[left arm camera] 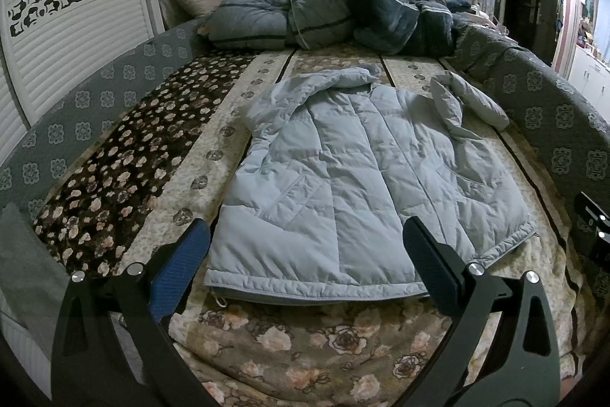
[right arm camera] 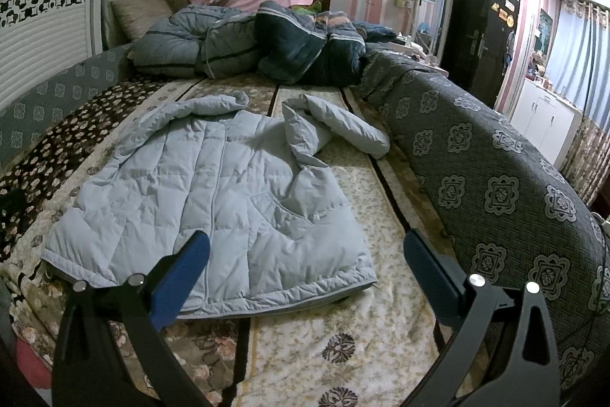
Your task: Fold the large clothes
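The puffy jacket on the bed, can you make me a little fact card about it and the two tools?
item: light blue quilted jacket, laid flat on the flowery bedspread
hood: at the far end
loose sleeve: bent, sticking out on the right side
hem: nearest the cameras
left tool: open, above the hem, holding nothing
right tool: open, over the jacket's right hem corner, holding nothing
behind the jacket: heap of blue bedding
folding: not started
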Demonstrator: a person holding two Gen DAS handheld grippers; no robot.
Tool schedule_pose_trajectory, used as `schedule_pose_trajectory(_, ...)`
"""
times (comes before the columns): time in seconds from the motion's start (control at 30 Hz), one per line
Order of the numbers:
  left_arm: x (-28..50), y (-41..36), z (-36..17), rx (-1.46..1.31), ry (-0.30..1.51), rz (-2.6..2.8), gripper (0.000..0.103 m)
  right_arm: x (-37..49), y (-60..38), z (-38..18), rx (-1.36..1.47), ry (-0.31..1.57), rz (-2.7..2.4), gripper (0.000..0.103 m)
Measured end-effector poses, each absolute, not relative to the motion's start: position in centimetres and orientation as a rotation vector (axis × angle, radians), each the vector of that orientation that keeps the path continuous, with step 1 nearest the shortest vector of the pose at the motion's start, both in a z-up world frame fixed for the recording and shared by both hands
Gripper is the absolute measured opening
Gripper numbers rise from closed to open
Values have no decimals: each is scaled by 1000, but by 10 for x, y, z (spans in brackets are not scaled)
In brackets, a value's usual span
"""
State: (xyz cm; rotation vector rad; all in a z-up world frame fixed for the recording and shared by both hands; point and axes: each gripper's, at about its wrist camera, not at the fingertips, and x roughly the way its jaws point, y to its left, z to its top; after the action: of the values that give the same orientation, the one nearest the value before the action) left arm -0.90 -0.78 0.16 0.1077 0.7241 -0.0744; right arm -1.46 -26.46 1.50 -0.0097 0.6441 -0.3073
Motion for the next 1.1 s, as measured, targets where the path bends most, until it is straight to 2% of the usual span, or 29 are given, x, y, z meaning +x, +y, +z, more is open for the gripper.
schedule_pose_trajectory(1.1,-9,-8,1,106,732,-78,100,-15,-267,14,-8,641,-305,101)
